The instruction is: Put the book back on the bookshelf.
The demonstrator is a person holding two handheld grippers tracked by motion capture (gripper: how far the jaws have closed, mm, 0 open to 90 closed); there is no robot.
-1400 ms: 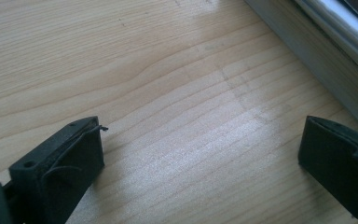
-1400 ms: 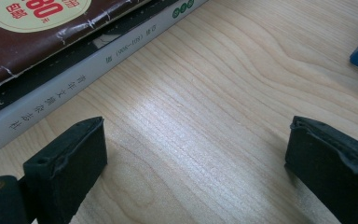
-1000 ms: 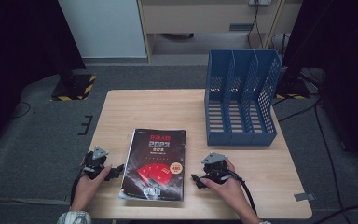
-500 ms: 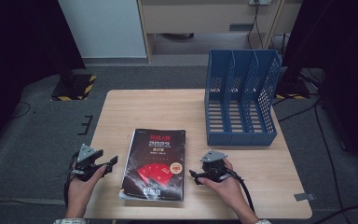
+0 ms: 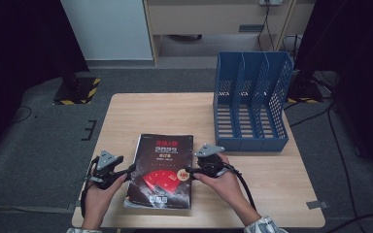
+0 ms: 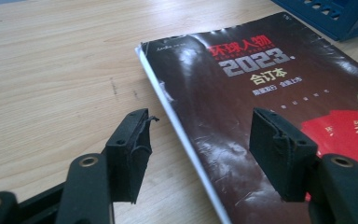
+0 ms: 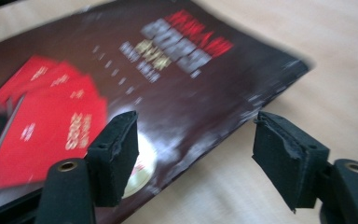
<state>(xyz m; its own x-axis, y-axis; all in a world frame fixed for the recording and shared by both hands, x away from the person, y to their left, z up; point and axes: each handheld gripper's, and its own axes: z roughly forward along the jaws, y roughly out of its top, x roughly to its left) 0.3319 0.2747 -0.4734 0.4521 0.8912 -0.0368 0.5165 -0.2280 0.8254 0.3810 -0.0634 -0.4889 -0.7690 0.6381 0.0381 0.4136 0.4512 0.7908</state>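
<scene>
While the left gripper (image 5: 128,170) had closed in on the book's (image 5: 162,167) left edge, both grippers, the right gripper (image 5: 190,170) included, sat released astride its edges on the worktop (image 5: 175,111), apparently ready to grasp.

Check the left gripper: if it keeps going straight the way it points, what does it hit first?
Most likely the book. The left gripper has its jaws open, straddling the book's white page edge, one jaw over bare table, the other over the dark cover. Depth is unclear, so whether it slides over the cover or catches the edge can't be told.
</scene>
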